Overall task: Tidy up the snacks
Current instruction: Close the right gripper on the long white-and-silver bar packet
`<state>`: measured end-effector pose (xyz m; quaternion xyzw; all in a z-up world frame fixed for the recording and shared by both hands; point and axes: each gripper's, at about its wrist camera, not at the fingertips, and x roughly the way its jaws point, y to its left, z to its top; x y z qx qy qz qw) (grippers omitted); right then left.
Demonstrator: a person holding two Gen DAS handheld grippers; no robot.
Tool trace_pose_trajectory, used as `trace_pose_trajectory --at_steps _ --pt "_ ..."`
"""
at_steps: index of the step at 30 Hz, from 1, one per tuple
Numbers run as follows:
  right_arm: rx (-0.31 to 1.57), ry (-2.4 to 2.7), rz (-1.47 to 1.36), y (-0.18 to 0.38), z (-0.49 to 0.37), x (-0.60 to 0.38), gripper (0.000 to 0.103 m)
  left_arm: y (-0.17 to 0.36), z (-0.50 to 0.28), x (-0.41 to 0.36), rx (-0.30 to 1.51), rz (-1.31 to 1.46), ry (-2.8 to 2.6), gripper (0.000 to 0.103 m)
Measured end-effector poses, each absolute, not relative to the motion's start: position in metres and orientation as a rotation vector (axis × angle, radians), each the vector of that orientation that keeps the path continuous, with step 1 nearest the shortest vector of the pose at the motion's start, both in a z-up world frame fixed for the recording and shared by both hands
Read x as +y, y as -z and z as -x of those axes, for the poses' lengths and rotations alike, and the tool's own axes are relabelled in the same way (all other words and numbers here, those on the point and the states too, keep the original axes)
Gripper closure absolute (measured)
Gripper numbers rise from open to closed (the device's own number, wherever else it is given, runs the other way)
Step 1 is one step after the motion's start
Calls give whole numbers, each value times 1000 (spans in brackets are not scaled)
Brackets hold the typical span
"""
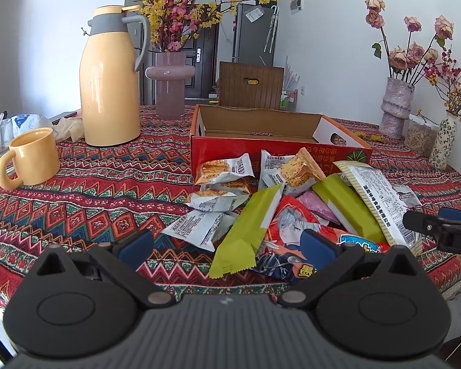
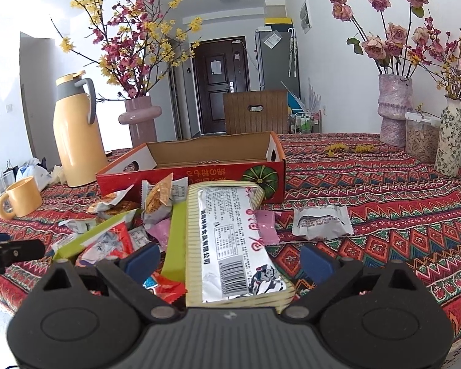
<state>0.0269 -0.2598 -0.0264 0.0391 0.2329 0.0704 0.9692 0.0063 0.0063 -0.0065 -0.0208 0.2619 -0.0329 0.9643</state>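
A heap of snack packets point(image 1: 261, 203) lay on the worktop point(image 1: 92, 203) directly before me, against the front wall of the open box point(image 1: 279, 150). One packet point(image 2: 321, 222) lay apart, to the right of the heap. Left of the box stood the flask point(image 1: 110, 77), with the mug point(image 1: 30, 156) nearer me and further left. Behind the box stood a chair point(image 1: 250, 84); vases point(image 2: 395, 109) stood far right.

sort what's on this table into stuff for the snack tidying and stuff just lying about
For the job:
- red box, open
- long striped packet, between the right gripper's open pads
- green packets
- cracker packets
- lone silver packet

Lying about:
- yellow jug
- yellow mug
- pink vase
- seed jar
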Motion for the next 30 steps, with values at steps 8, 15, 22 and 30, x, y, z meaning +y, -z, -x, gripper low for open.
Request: trace_pose_trajectory --at_steps 8,15,22,30 --pt "504 -156 -34 34 -57 -254 17 10 -16 10 543 63 72 0" --pt "534 -194 -12 40 -81 -247 28 15 -22 10 557 59 66 0" --pt "541 -241 -11 45 -87 -244 35 19 -28 14 575 70 55 0" --pt "540 -260 -19 47 -86 -248 43 21 -30 15 589 77 42 0"
